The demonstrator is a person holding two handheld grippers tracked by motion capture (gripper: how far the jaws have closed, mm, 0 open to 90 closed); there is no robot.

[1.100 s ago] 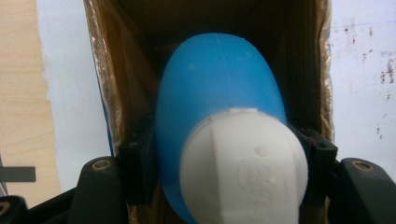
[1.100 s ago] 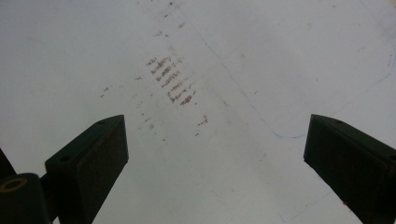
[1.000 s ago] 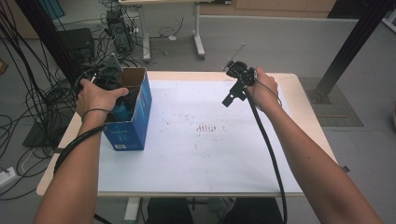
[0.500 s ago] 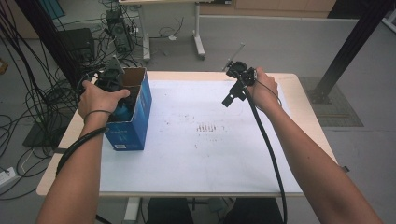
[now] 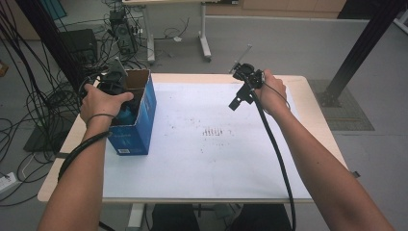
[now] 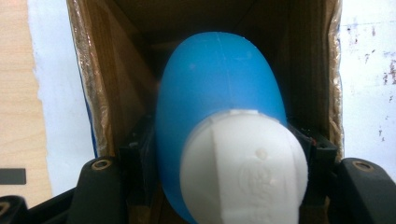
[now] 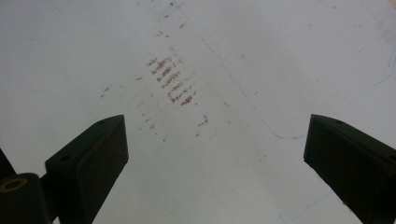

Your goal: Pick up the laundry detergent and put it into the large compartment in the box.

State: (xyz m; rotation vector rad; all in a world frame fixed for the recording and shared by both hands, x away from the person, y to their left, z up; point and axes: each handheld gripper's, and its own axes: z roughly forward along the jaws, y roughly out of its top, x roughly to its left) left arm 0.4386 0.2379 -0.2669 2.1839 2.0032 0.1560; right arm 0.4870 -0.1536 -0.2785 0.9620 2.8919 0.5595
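Blue bottle (image 6: 219,88) base hidden inside box (image 5: 139,120), left hand-held gripper (image 6: 219,158) clamping it

White sheet (image 5: 202,163) flat over wooden table (image 5: 50,187), wood bare along left, right and far edges. Small cluster of reddish-brown marks (image 5: 215,132) in short rows near sheet centre, with scattered specks beside it; faint blue pen lines visible in right gripper view. Grey floor around table. Tangle of black cables (image 5: 29,110) at left, power strip (image 5: 7,182) near lower left edge. Second desk's white legs (image 5: 204,43) beyond. Black post (image 5: 361,43) slanting at upper right.
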